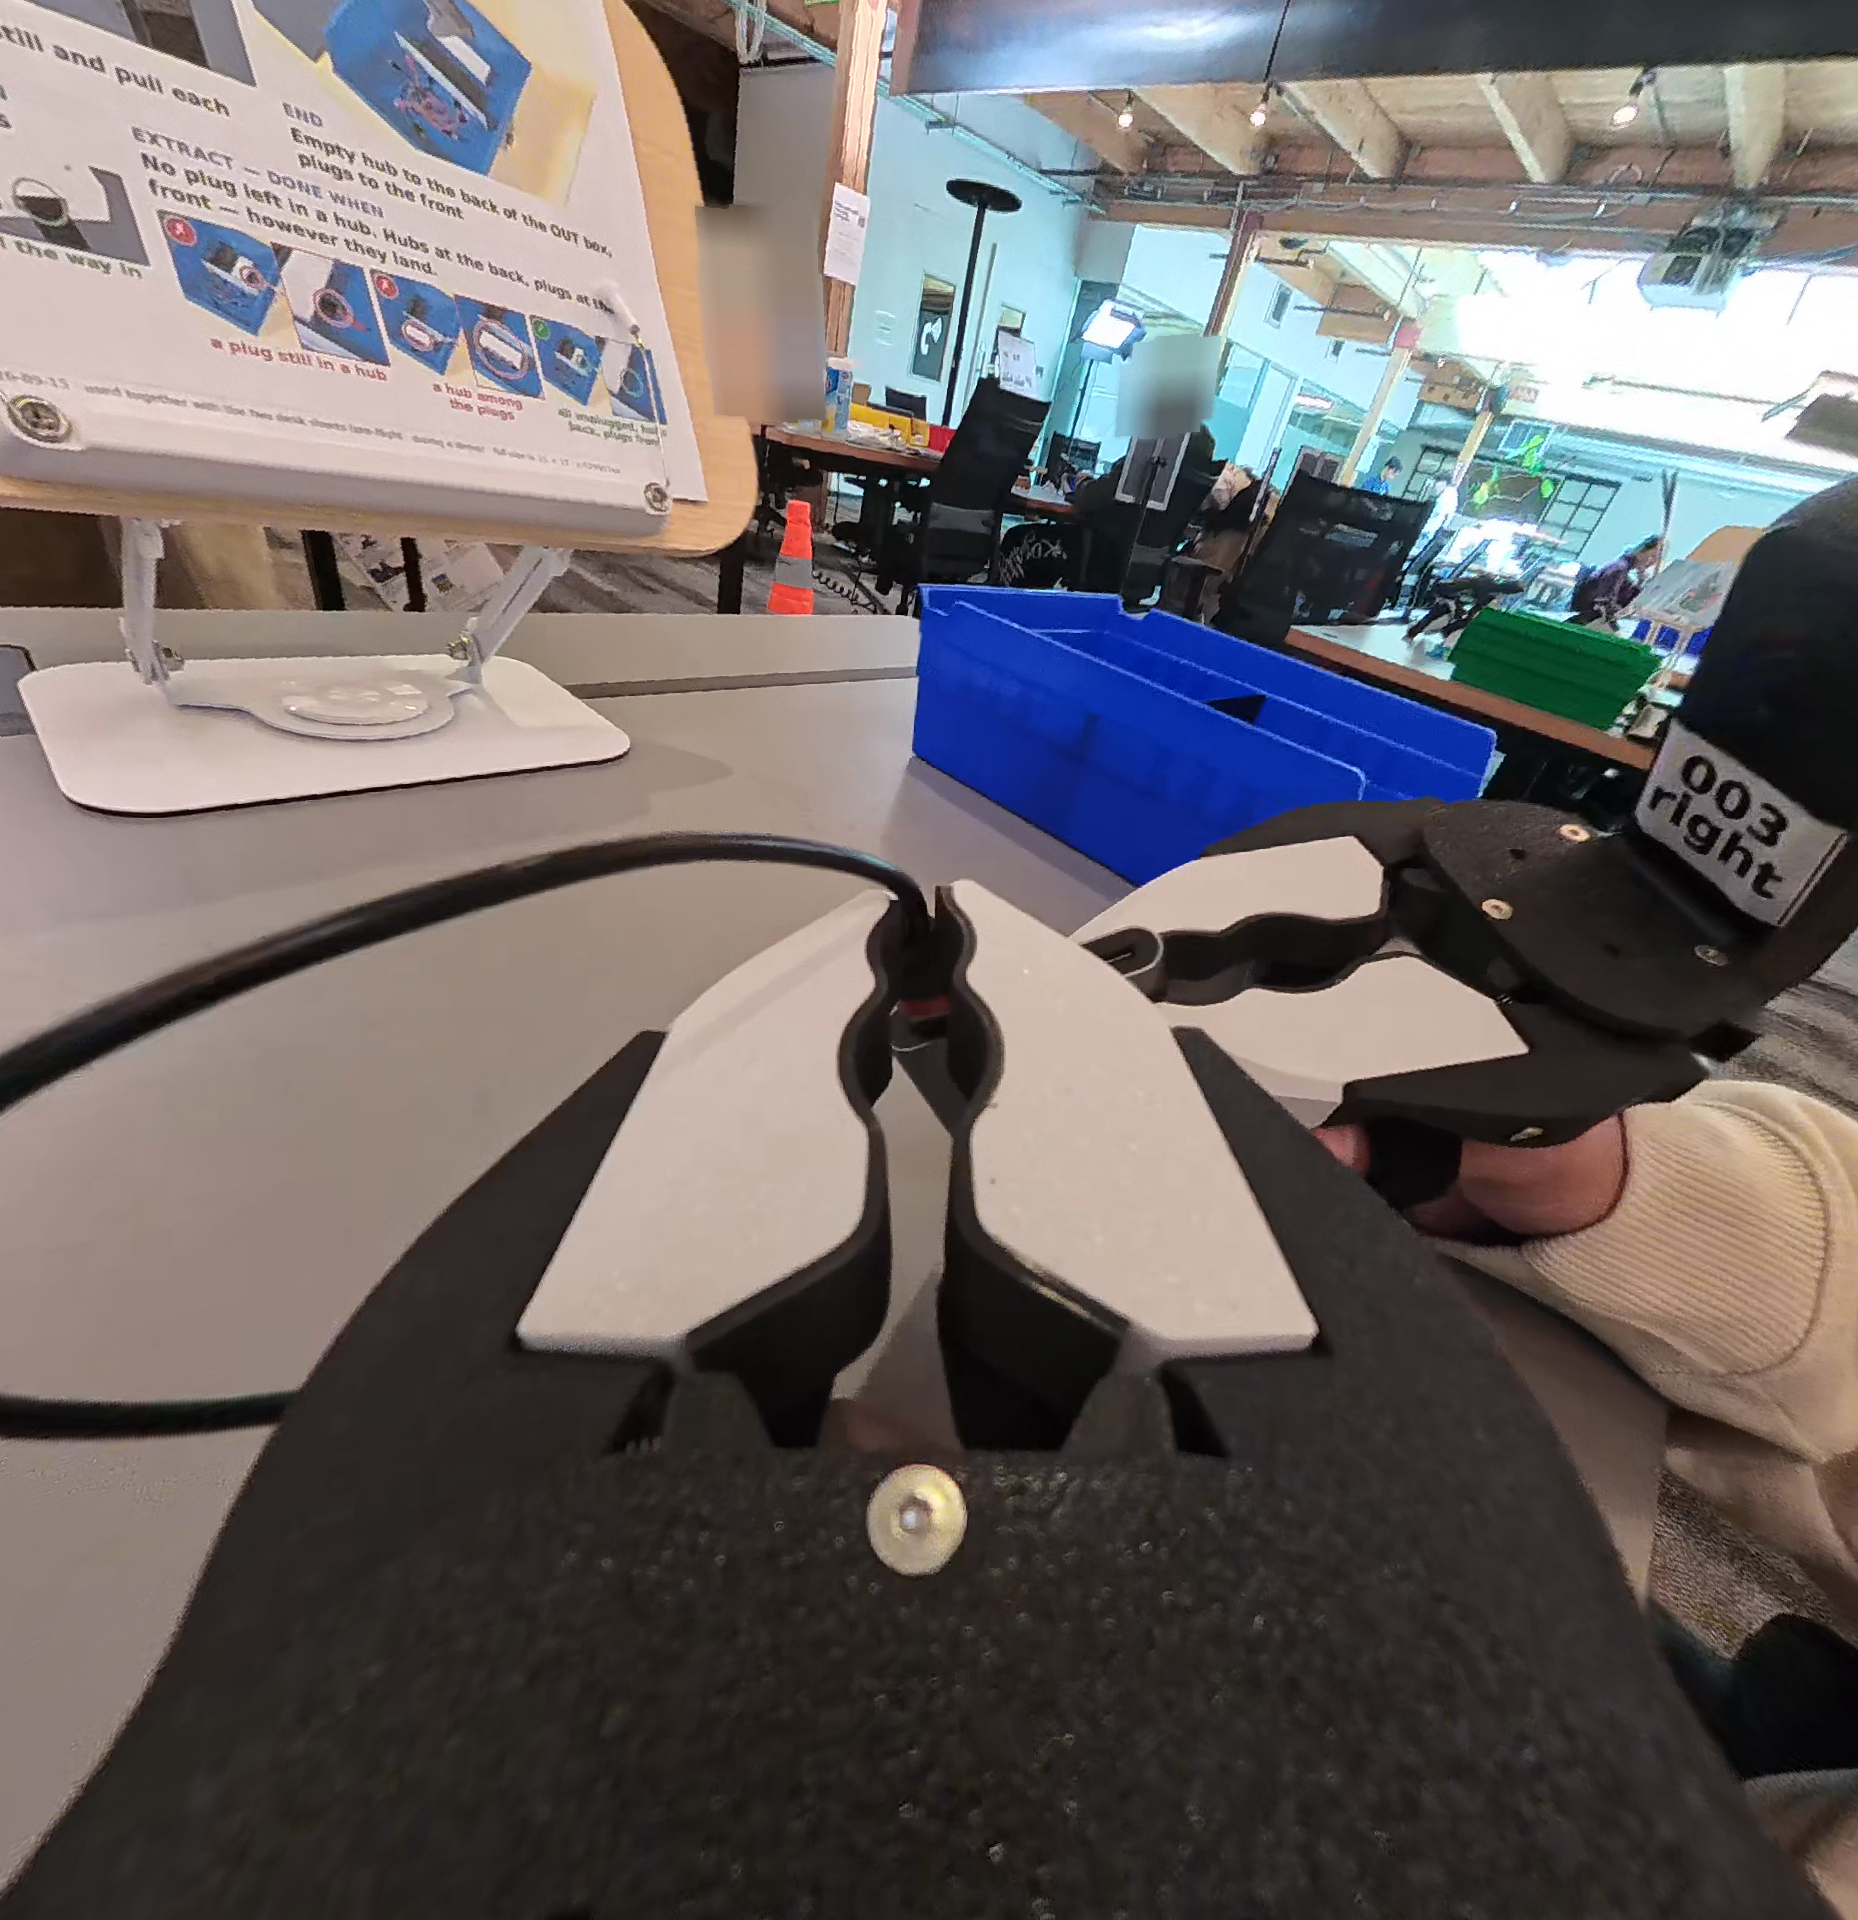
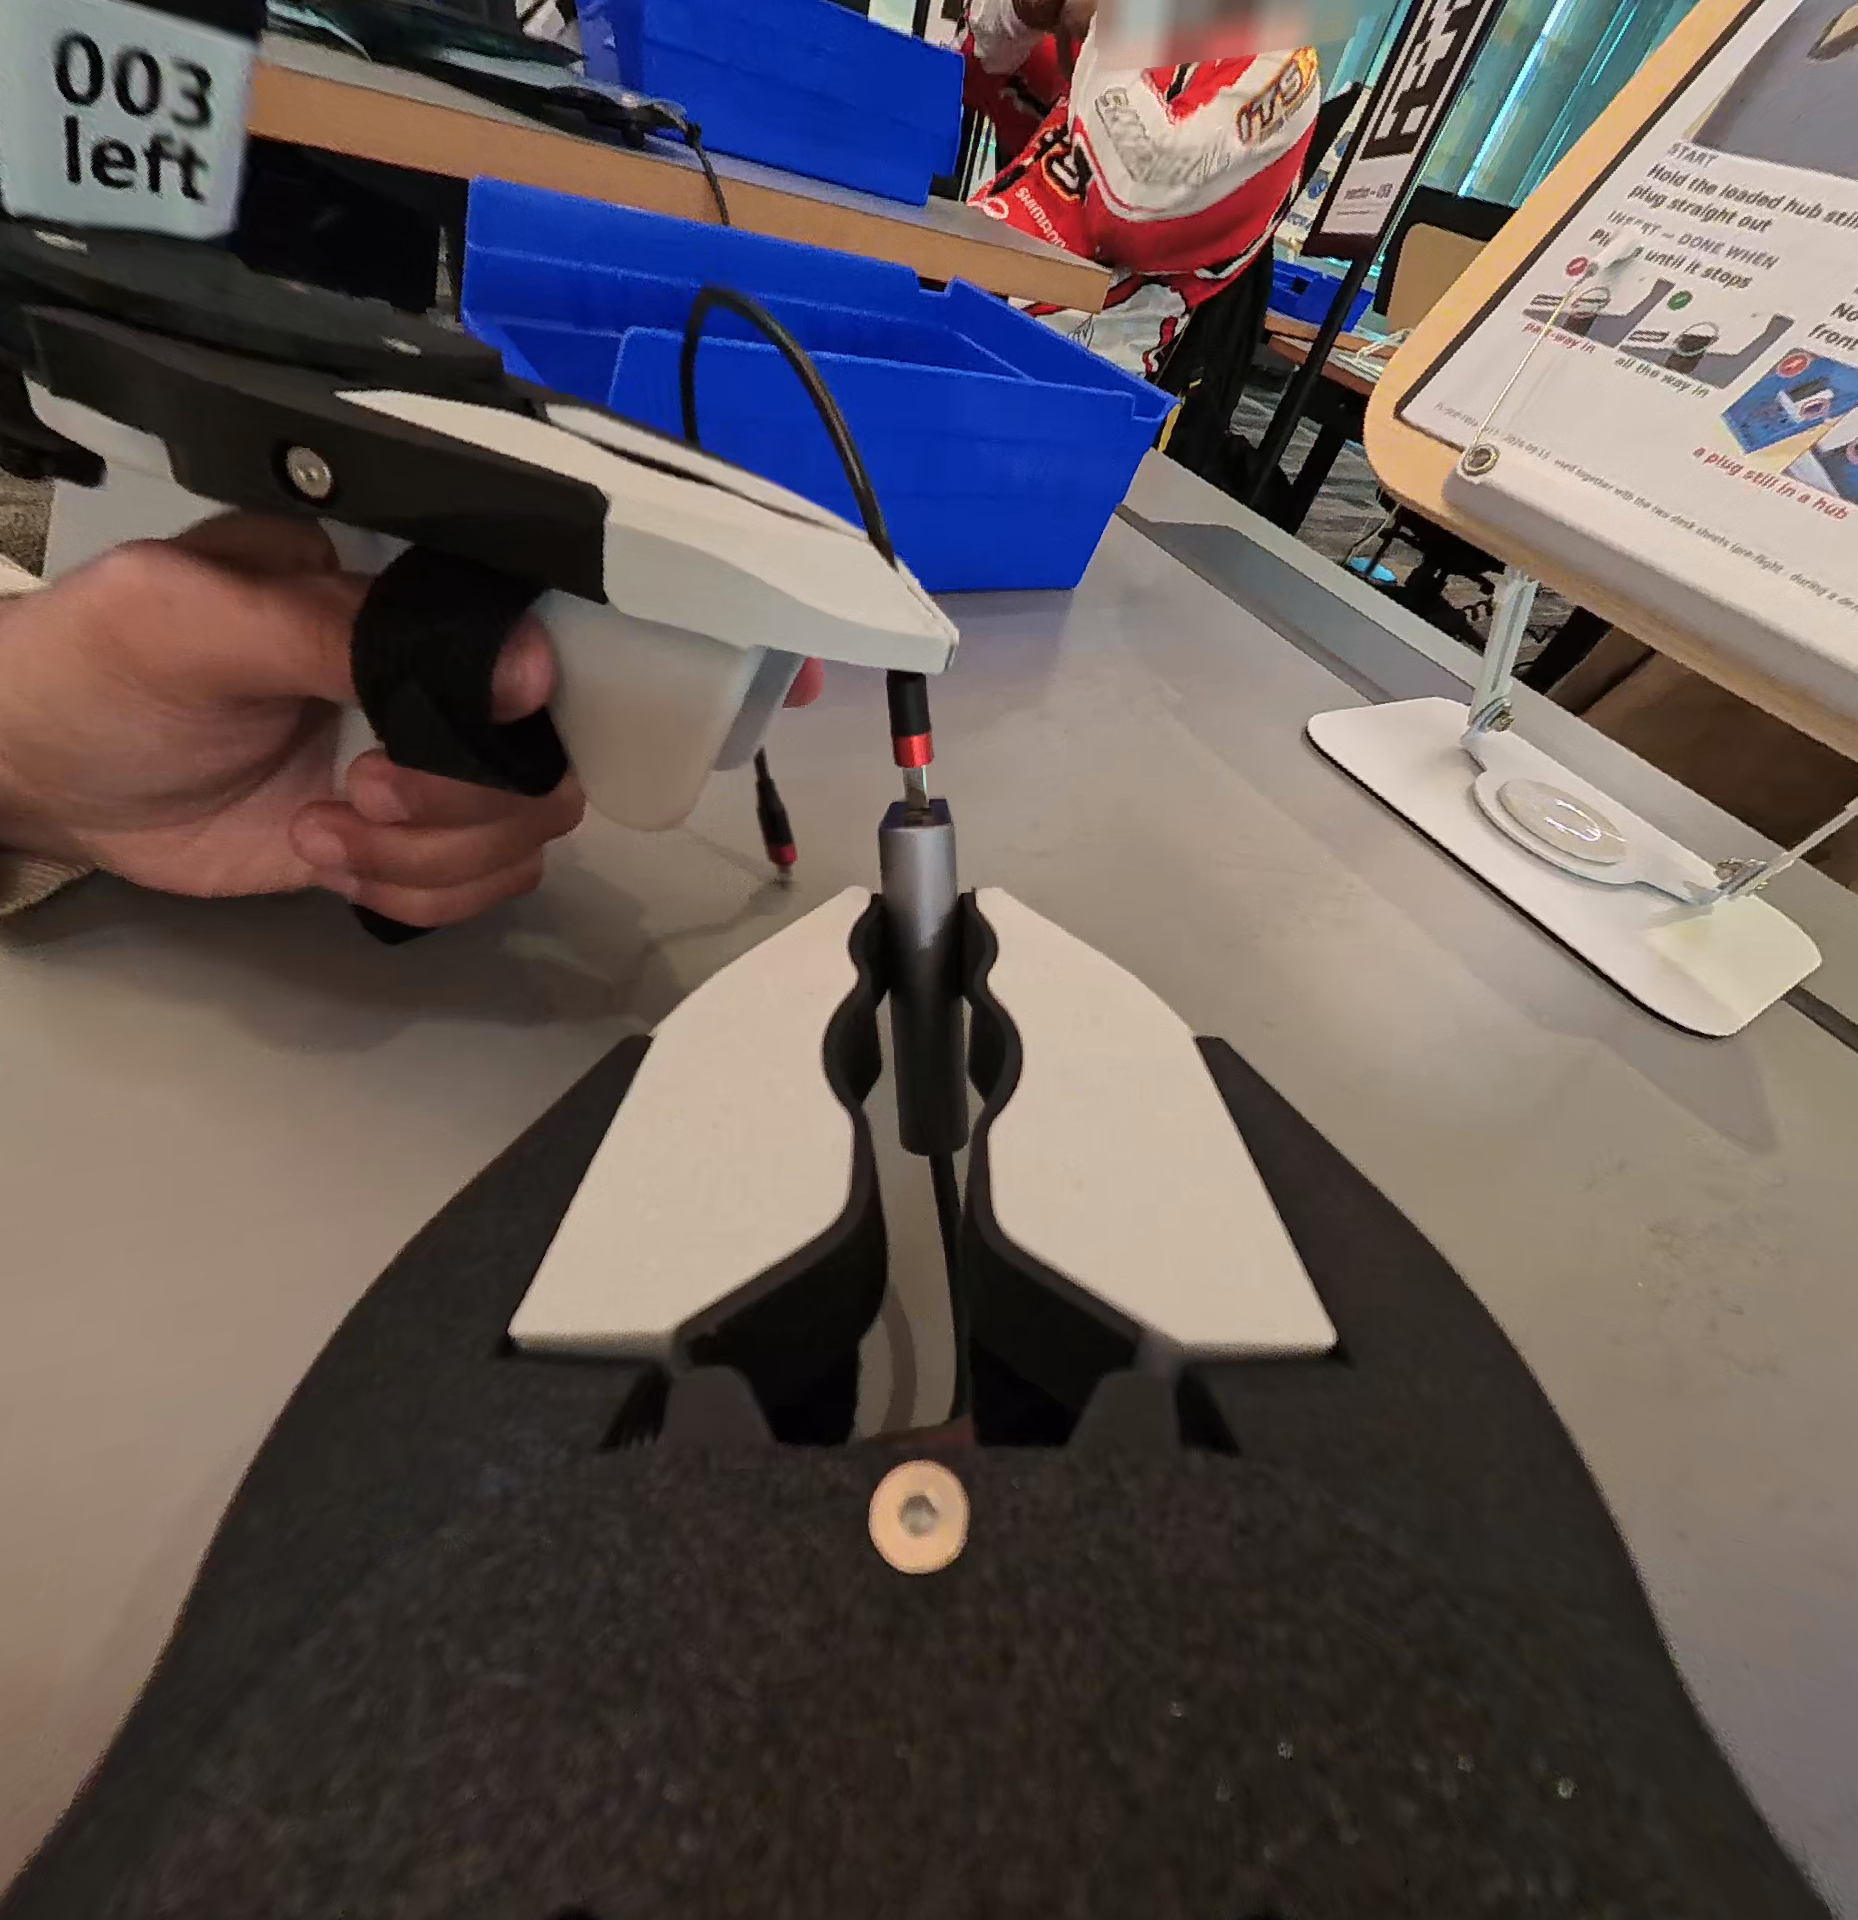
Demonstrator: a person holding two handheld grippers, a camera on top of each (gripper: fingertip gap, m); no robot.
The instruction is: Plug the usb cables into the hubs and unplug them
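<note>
Grey table [image 2: 1216, 831] | left tool [image 1: 930, 935] clamps cable plug [image 2: 907, 727] | right tool [image 2: 920, 935] clamps hub [image 2: 917, 862]

A slim grey hub [image 2: 917, 935] stands upright, near centre above the grey table. Just above it hangs a black USB cable [image 2: 800, 384], its red-ringed plug [image 2: 909, 738] pointing down, metal tip touching the hub's top port.

Blue bin [image 1: 1164, 748], instruction stand [image 1: 322, 717], cone [image 1: 793, 561].
</note>
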